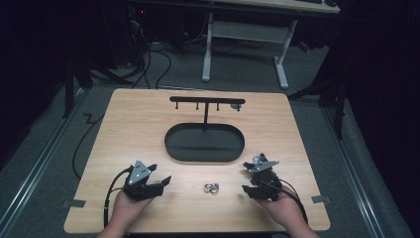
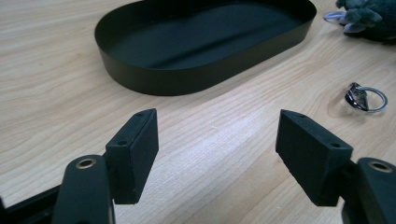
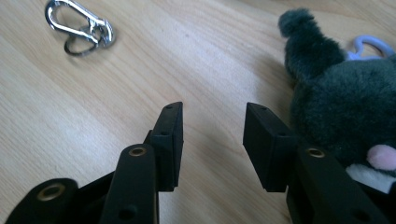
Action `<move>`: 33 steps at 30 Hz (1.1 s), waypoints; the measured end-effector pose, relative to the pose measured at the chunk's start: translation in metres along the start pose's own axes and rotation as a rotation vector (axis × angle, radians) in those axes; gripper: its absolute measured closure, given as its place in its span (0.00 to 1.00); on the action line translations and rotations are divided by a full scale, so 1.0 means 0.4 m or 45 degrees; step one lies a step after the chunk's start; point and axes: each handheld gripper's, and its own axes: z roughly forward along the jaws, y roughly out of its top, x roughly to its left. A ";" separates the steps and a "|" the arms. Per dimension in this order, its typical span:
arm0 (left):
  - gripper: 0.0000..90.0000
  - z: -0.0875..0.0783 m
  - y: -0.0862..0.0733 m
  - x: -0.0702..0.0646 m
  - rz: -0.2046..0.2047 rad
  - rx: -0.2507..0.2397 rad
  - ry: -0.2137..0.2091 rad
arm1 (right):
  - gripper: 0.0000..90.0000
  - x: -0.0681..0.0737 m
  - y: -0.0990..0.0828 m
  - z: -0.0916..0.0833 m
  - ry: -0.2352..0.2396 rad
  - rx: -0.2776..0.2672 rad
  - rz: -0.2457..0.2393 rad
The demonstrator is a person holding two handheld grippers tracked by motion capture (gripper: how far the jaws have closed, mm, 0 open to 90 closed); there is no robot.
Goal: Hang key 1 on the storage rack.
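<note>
A silver carabiner with a key ring (image 1: 212, 188) lies on the wooden table between my two grippers. My left gripper (image 1: 161, 174) rests at the front left, open, with only bare wood between its jaws (image 2: 217, 116); the carabiner (image 2: 364, 97) lies off to its right. At the front right my right gripper (image 1: 246, 176) is open and holds nothing (image 3: 214, 109). A grey plush toy (image 3: 336, 88) with a lilac ring (image 3: 371, 44) lies right beside its right jaw, and the carabiner (image 3: 79, 25) lies farther off to its left.
A black oval tray (image 1: 171, 148) sits at the table's middle, with a thin post rising from its far side to a black bar with pegs (image 1: 207, 100). A small object hangs near the bar's right end. White desk legs stand on the floor beyond.
</note>
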 end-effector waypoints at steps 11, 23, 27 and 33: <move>0.33 0.011 -0.002 -0.004 0.025 0.020 -0.027 | 0.46 -0.006 0.029 -0.001 0.074 0.168 0.029; 0.31 0.010 0.005 -0.009 0.058 0.016 -0.016 | 0.32 -0.037 0.069 -0.067 0.084 0.164 -0.022; 0.31 0.012 0.000 -0.012 0.087 0.032 -0.011 | 0.31 -0.063 0.074 -0.095 0.069 0.169 0.009; 0.30 0.008 -0.001 -0.012 0.089 0.033 -0.012 | 0.29 -0.112 0.070 -0.123 0.030 0.171 0.064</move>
